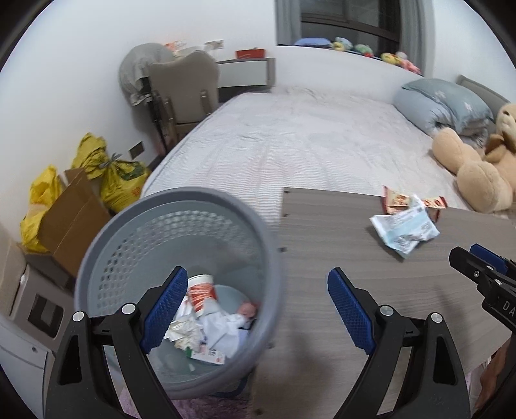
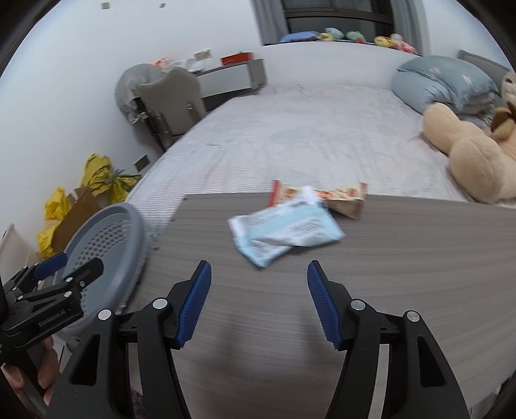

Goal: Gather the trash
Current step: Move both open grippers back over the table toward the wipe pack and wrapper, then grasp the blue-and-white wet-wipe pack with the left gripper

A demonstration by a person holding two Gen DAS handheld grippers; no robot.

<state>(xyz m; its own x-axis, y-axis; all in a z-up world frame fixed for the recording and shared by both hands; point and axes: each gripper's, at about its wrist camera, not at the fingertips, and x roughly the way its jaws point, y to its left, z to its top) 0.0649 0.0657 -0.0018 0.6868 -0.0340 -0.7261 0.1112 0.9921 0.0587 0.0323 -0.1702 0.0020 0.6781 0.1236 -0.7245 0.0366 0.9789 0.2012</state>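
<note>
Two wrappers (image 2: 287,232) are laid on the table (image 2: 290,306); left claw (image 1: 258,309) and right claw (image 2: 259,303) are held open, empty.

White walls (image 1: 80,64), bed (image 1: 306,138), dark window (image 1: 348,16)

Grey perforated bin (image 1: 180,225), wood-grain grey table (image 2: 290,306), yellow bags (image 1: 119,180) at left — pale-blue wrapper (image 2: 283,232), tan plush (image 2: 467,154).

Crumpled white-blue wrapper (image 2: 285,230) on grey table (image 2: 403,258), overlapping red-orange packet (image 2: 346,196), grey perforated bin (image 1: 180,245) part-filled
</note>
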